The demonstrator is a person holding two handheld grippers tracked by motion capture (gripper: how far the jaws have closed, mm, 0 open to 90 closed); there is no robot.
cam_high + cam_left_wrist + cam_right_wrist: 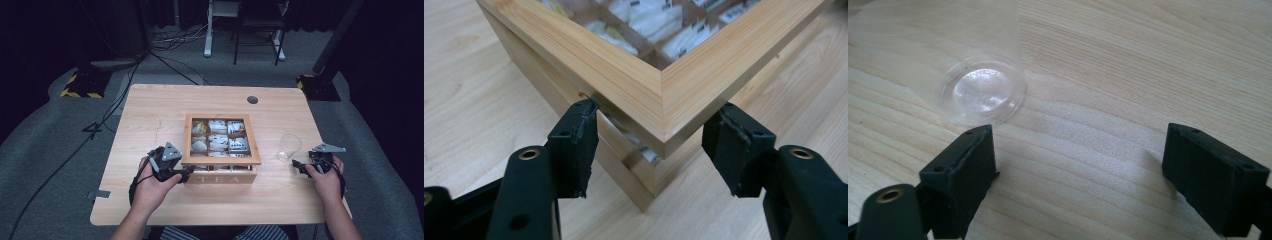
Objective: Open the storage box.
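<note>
A wooden tea box (220,176) marked TEA stands mid-table, its windowed lid (220,161) framing several tea bags (218,136). My left gripper (187,173) is at the box's front-left corner. In the left gripper view that gripper (654,112) is open, its jaws straddling the lid's corner (664,90), which sits slightly above the box body (624,165) with a gap showing. A clear plastic cup (289,146) stands right of the box. My right gripper (299,165) is open just in front of the cup (983,92), low over the table, with nothing between its jaws (1078,135).
The light wooden table (150,115) has a round cable hole (252,99) at the back. Bare wood lies left of the box and along the front edge. Beyond the table are grey floor, cables (165,60) and furniture legs (207,35).
</note>
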